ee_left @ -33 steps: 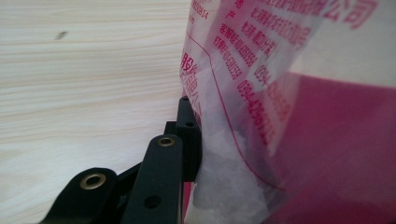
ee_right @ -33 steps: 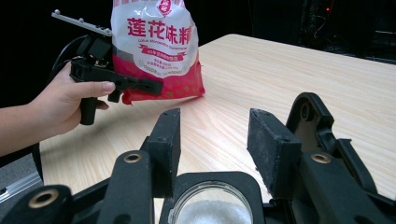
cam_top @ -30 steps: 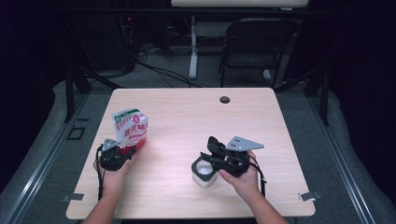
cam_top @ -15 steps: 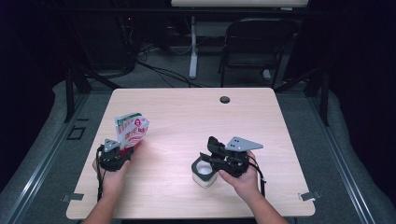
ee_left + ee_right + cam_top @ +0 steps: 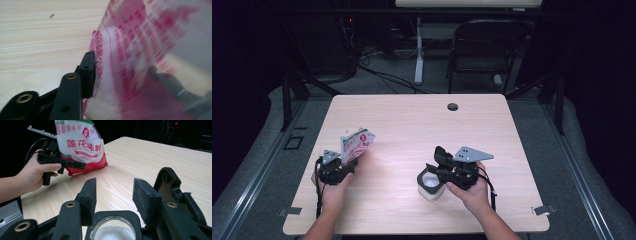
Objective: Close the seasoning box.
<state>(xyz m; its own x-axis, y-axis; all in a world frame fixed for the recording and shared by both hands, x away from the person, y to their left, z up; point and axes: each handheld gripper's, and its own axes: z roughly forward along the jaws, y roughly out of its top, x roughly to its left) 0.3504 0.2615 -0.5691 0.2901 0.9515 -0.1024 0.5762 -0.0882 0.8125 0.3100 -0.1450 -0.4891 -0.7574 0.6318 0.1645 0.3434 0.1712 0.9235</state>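
The left claw [image 5: 343, 165], jaws just opening, loosely brackets the seasoning bag [image 5: 356, 144] resting on the desk [image 5: 492, 125]; it should back off gently. The right claw [image 5: 115, 195] hovers open over the white jar [image 5: 430, 184].

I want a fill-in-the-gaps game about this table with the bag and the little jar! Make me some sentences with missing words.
1. The bag by the left tongs has white and ____ printing.
2. The small jar below the right tongs holds a ____ powder.
3. The bag's bottom rests on the wooden ____.
4. The jaws of the right tongs stand ____, with nothing between them.

Missing words: red; white; table; open
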